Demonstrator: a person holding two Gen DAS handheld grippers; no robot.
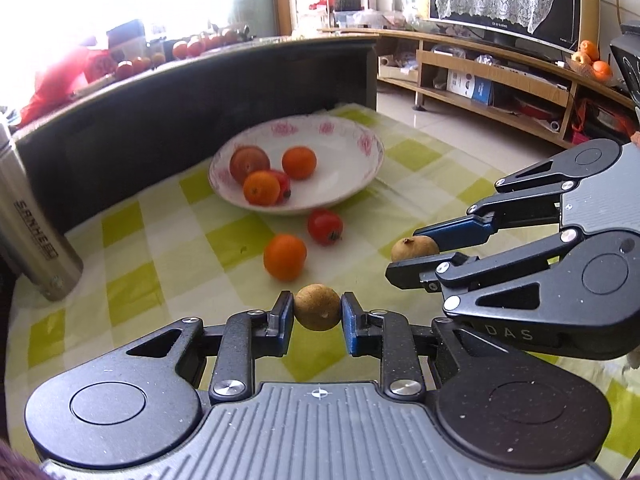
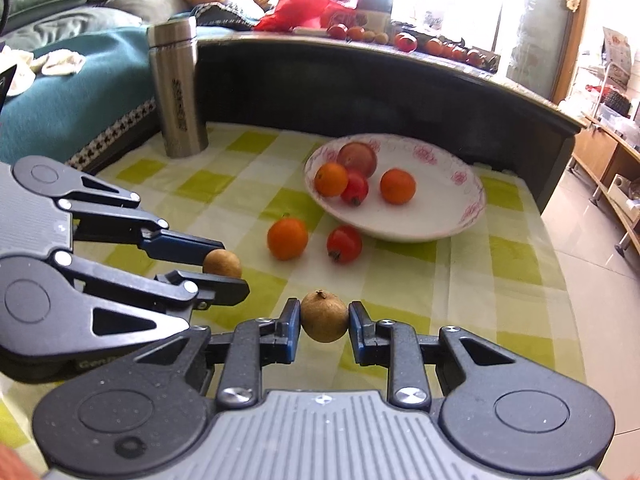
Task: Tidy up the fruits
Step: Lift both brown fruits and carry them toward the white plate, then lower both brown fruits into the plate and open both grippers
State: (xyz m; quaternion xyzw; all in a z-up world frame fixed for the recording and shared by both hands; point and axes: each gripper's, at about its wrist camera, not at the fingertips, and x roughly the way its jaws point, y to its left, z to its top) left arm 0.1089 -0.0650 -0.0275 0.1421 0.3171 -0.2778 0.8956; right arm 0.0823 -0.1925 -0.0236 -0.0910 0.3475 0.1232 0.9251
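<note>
Both carrying. Left gripper [image 1: 318, 312] is clamped on a brown longan [image 1: 318, 307]; right gripper [image 2: 324, 318] is clamped on a second longan [image 2: 324, 316]. Each fruit sits between its pads, apparently clear of the cloth. The floral bowl [image 1: 352, 176] is ahead, past the loose orange [image 1: 285, 257] and red fruit [image 1: 325, 226]. Go in one at a time, lower over bare bowl floor, release gently so nothing rolls.

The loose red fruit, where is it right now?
In the right wrist view, the red fruit lies on the checked cloth between the orange and the plate's near rim.
</note>
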